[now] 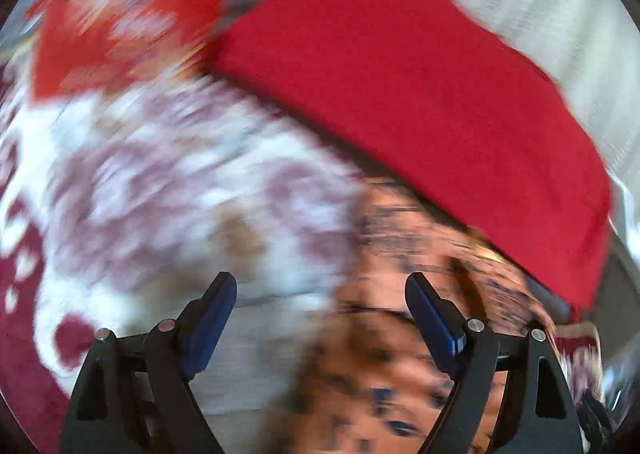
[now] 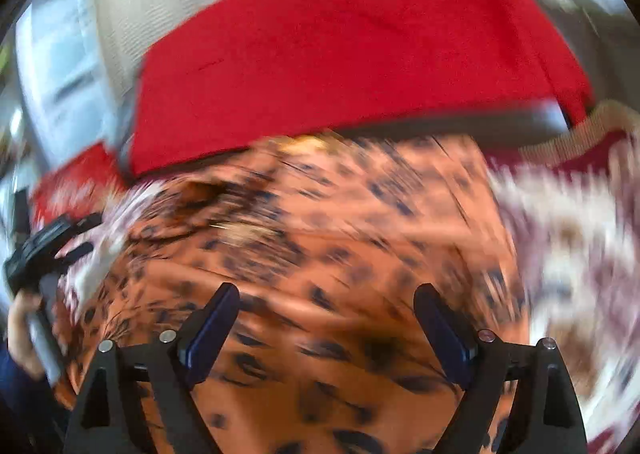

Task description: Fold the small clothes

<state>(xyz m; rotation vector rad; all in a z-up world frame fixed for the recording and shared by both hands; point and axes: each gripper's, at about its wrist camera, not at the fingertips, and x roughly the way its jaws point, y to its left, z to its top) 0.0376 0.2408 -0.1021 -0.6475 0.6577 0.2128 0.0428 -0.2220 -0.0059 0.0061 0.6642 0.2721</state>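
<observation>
Right wrist view: right gripper (image 2: 326, 330) gapes wide, empty, over the orange spotted garment (image 2: 320, 238).

Orange dark-spotted garment (image 2: 320, 254), rumpled, beside red folded cloth (image 2: 340, 65).

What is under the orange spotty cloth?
Under the orange spotty cloth lies a white and maroon patterned cover, showing at its sides. Behind it lies a red folded cloth. Whatever is under the cloth's middle is covered, and the pictures are blurred.

Home interior: patterned rug (image 1: 168, 189), red cushion (image 2: 352, 53), window (image 2: 64, 65).
</observation>
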